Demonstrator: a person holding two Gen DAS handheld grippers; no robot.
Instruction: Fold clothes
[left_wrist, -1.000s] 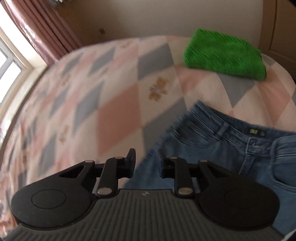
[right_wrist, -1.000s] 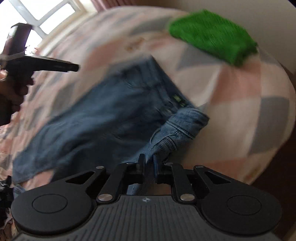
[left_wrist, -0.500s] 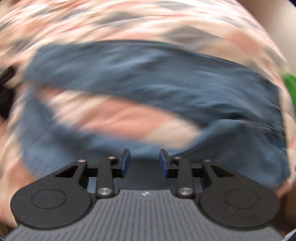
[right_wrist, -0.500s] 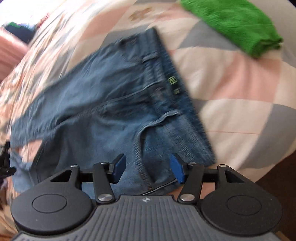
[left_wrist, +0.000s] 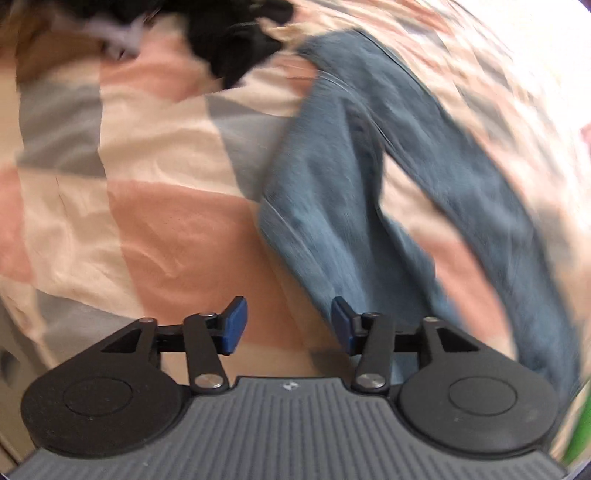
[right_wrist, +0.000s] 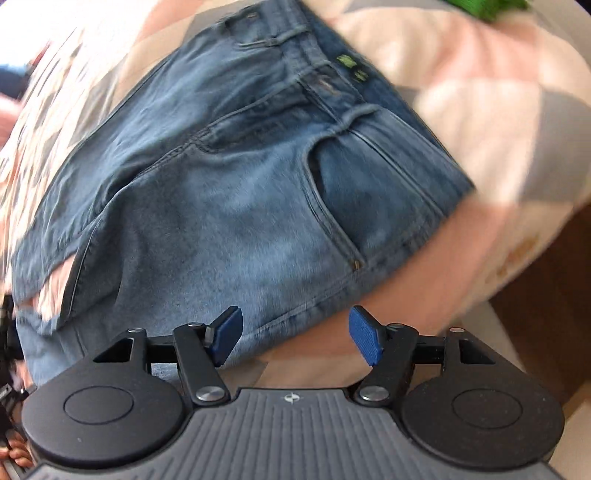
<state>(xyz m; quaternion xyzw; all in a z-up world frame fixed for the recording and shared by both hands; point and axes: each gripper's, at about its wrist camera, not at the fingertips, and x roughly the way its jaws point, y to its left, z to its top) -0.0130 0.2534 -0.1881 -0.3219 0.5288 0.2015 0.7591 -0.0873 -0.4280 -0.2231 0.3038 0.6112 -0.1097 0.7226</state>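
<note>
— Denim, mid-blue, one pair: jeans (right_wrist: 229, 177). Where do they lie?

— Spread flat on the checked bedspread (left_wrist: 155, 206), pink, cream and grey. Waistband toward the far side in the right wrist view, the two legs (left_wrist: 332, 206) splayed apart in the left wrist view.

— Handling?

— Likely heavy for cloth and limp, though thick at the seams. Waistband (right_wrist: 332, 88) and outer side seam look like the firmest places to pinch; a single layer of leg would probably sag.

— Appearance?

— Faded wash on the thigh, front pocket (right_wrist: 347, 192) with a rivet, belt loops, small green label (right_wrist: 351, 68) inside the band. Frames are blurred; finer detail unclear.

— Tongs?

— Left gripper (left_wrist: 288, 323): jaws wide apart, holding nothing, just beside a leg's edge. Right gripper (right_wrist: 295, 334): jaws wide apart, empty, over the hip-side edge.
</note>
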